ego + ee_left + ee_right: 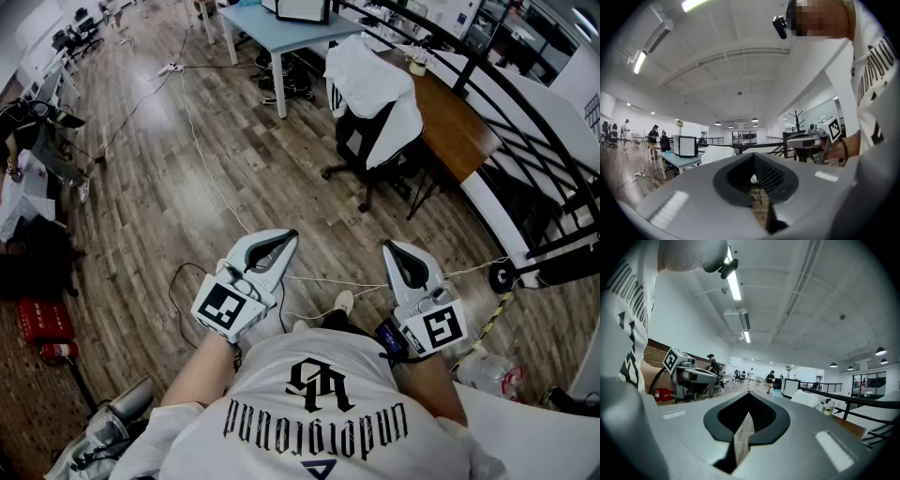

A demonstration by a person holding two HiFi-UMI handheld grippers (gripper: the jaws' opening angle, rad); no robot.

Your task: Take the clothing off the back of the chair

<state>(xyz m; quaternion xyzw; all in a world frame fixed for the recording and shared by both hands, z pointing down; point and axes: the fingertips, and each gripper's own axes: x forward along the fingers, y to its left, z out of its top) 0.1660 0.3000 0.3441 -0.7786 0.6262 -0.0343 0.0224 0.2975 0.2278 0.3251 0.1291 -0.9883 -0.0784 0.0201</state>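
The left gripper (pixel 284 238) and right gripper (pixel 388 247) are being held level, clenched on nothing, likely because the white clothing (pixel 373 84) is being kept draped over the chair (pixel 358 142), well ahead beside the surface (pixel 459 122).

Chair (pixel 354 141) back hidden under the white clothing (pixel 372 82); blue table (pixel 281 34) cut off by the top edge.

The person holds the pale grey left gripper (pixel 281 242) and the pale grey right gripper (pixel 394 253) level, side by side but apart, ahead of the chest. Both pairs of jaws are closed together on nothing. The bare left forearm (pixel 202 370) and right forearm (pixel 433 382) reach forward.
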